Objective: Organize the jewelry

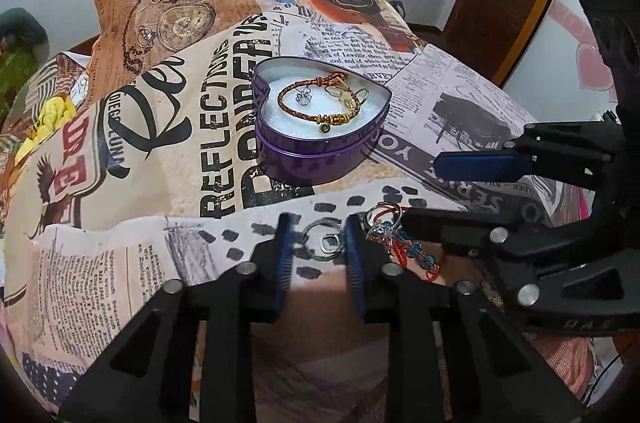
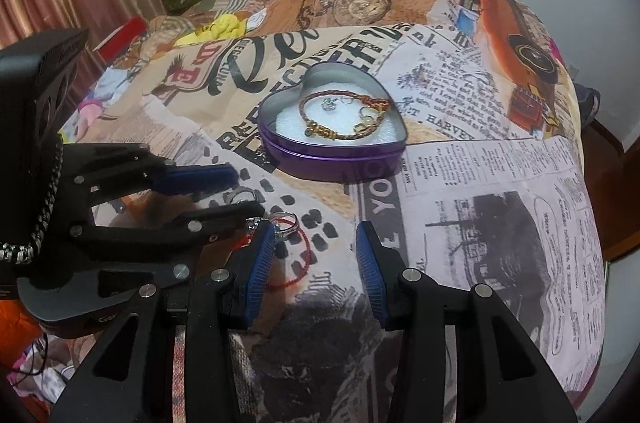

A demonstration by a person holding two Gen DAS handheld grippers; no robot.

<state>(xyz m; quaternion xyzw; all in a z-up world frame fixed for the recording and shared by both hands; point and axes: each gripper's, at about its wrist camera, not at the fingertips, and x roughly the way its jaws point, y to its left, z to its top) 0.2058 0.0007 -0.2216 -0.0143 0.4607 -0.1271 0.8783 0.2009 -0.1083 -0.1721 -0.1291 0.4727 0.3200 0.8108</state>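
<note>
two open claws over loose jewelry, heart tin waiting behind

closest to me, the left gripper (image 1: pixel 318 235) hangs low over the newspaper-print cloth (image 1: pixel 168 127), its blue pads spread apart and released, with a silver ring (image 1: pixel 323 238) lying on the cloth in the gap between them; whether either pad touches it i cannot tell. just to its right sits a tangle of rings on a red cord (image 1: pixel 386 213) and a red-and-teal beaded bracelet (image 1: pixel 416 249). the right gripper (image 2: pixel 316 243) comes in from that side, also spread wide and gripping nothing, its left pad right beside the red cord (image 2: pixel 298 251) and its rings.

farther back, well apart from both claws, the purple heart-shaped tin (image 1: pixel 320 147) stands open on the cloth. on its white lining lie a braided brown-and-gold bracelet (image 1: pixel 308 103), a small silver charm (image 1: pixel 302 96) inside the bracelet's loop, and gold rings (image 1: pixel 356 97) at the right.
</note>
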